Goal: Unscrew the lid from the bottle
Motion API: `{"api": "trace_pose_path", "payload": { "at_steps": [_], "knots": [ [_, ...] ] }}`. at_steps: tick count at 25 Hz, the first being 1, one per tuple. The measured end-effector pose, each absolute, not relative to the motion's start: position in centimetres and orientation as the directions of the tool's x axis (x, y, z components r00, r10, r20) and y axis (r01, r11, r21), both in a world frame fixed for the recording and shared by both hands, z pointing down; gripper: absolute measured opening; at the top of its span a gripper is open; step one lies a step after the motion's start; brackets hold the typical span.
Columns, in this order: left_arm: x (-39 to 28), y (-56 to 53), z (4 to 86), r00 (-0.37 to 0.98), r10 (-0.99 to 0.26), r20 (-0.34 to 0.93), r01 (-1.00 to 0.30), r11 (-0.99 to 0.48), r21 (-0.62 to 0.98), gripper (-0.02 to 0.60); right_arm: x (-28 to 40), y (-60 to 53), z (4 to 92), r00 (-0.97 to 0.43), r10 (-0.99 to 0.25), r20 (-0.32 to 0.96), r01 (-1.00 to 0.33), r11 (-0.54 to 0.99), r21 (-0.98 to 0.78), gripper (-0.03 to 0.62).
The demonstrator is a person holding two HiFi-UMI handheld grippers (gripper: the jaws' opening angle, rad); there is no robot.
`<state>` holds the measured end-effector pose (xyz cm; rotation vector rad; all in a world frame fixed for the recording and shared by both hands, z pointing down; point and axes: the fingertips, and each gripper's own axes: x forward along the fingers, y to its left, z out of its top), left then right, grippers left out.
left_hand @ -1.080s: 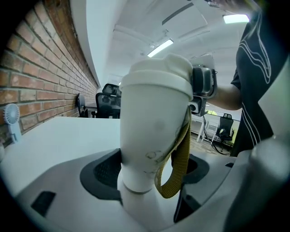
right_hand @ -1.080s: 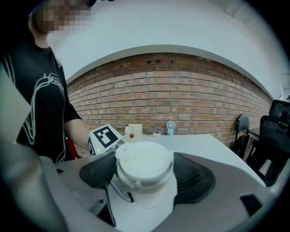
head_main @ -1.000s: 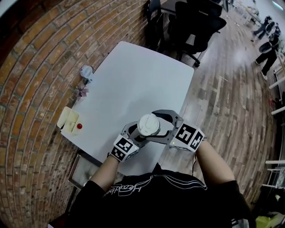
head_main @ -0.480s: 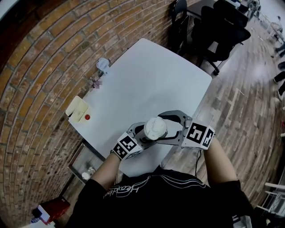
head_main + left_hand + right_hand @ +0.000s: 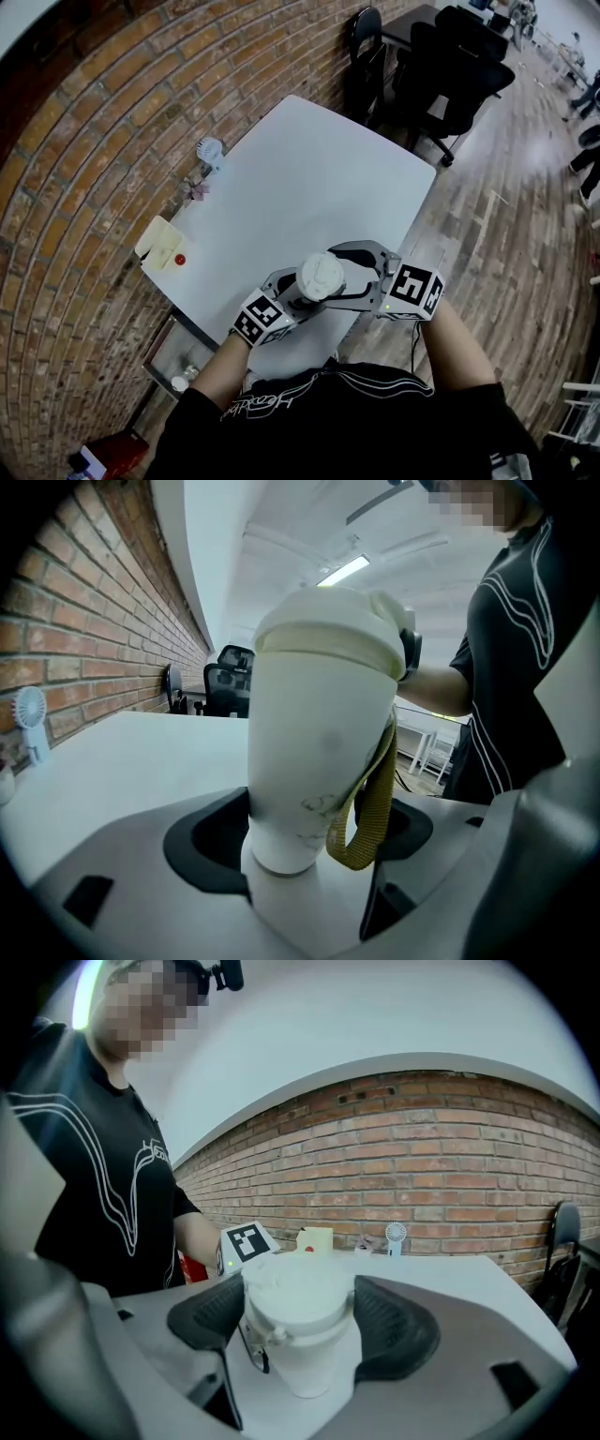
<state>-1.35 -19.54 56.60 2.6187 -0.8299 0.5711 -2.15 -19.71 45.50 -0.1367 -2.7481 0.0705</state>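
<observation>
A person in a black top with white line print steadies a matte, cream-white bottle (image 5: 314, 752) between two hand-held grippers above the near edge of a smooth white table (image 5: 309, 178). The left gripper (image 5: 291, 841) is clamped on the narrowing lower part of the cylindrical body, with its dark, curved pads hugging both sides. A flat loop of mustard webbing strap (image 5: 370, 808) hangs down the bottle's side, just off that gripper's right-hand pad. The right gripper (image 5: 300, 1312) comes in from the opposite side at a higher level. Its ribbed black pads are closed on the round, domed lid (image 5: 295, 1297), which still sits on the bottle's neck. Both forearms reach forward from the body and angle inward, so the marker cubes flank the bottle close to the person's chest. Whether the bottle's base rests on the tabletop cannot be told from these views. Ahead of both grippers the rounded-corner tabletop stretches bare to its far edge. Off to the left gripper's outer side, along a rough red brick wall (image 5: 112, 141), stand a small white fan (image 5: 208, 150) and a pale box (image 5: 161, 248) with a red dot. Black office chairs (image 5: 450, 66) wait beyond the far corner, and plank flooring (image 5: 497, 234) lies open on the right gripper's outer side.
</observation>
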Motion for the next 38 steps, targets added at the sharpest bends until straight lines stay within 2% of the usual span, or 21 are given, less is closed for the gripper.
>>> {"api": "trace_pose_path", "payload": {
  "at_steps": [7,11,16,19,20,21,22,25,30,33,38],
  "knots": [
    [-1.6,-19.3,56.0,0.766,-0.493,0.413,-0.607,-0.765,0.214,0.363,-1.5,-20.3,43.7,-0.938,0.045,0.343,0.025,0.998,-0.062,0.360],
    [-2.6,-18.4,55.2,0.776,-0.495,0.390,-0.605,-0.759,0.241,0.363,-0.5,-20.6,41.2,-0.963,-0.006,0.269,-0.036,0.994,-0.108,0.360],
    [-5.2,-16.6,53.2,0.776,-0.503,0.381,-0.603,-0.769,0.212,0.362,0.7,-20.2,37.6,-0.973,-0.106,0.207,-0.122,0.990,-0.068,0.360],
    [-7.6,-15.4,50.6,0.766,-0.560,0.316,-0.633,-0.742,0.221,0.357,1.6,-19.6,35.2,-0.969,-0.177,0.173,-0.185,0.982,-0.029,0.360],
    [-8.3,-15.0,49.5,0.765,-0.575,0.292,-0.639,-0.735,0.227,0.316,2.0,-19.3,34.4,-0.967,-0.204,0.154,-0.210,0.977,-0.021,0.360],
    [-8.9,-14.6,48.4,0.760,-0.589,0.274,-0.646,-0.730,0.223,0.225,2.4,-19.0,33.6,-0.963,-0.234,0.134,-0.238,0.971,-0.016,0.360],
    [-9.5,-14.4,47.3,0.749,-0.608,0.264,-0.660,-0.722,0.209,0.161,2.8,-18.6,32.8,-0.957,-0.266,0.113,-0.269,0.963,-0.013,0.360],
    [-11.5,-14.8,43.6,0.681,-0.684,0.262,-0.730,-0.662,0.169,0.059,3.9,-17.3,31.2,-0.931,-0.361,0.061,-0.362,0.932,-0.010,0.360],
    [-13.8,-13.6,37.6,0.670,-0.709,0.221,-0.740,-0.613,0.278,0.037,4.6,-13.9,28.7,-0.888,-0.459,-0.031,-0.458,0.888,-0.042,0.360],
    [-14.3,-11.7,35.3,0.700,-0.685,0.200,-0.714,-0.663,0.228,0.035,3.8,-11.7,28.7,-0.874,-0.482,-0.064,-0.478,0.875,-0.076,0.360],
    [-14.0,-7.7,34.4,0.763,-0.615,0.198,-0.644,-0.747,0.165,0.034,1.5,-8.0,30.4,-0.855,-0.518,-0.036,-0.511,0.852,-0.118,0.360]
  ]
}}
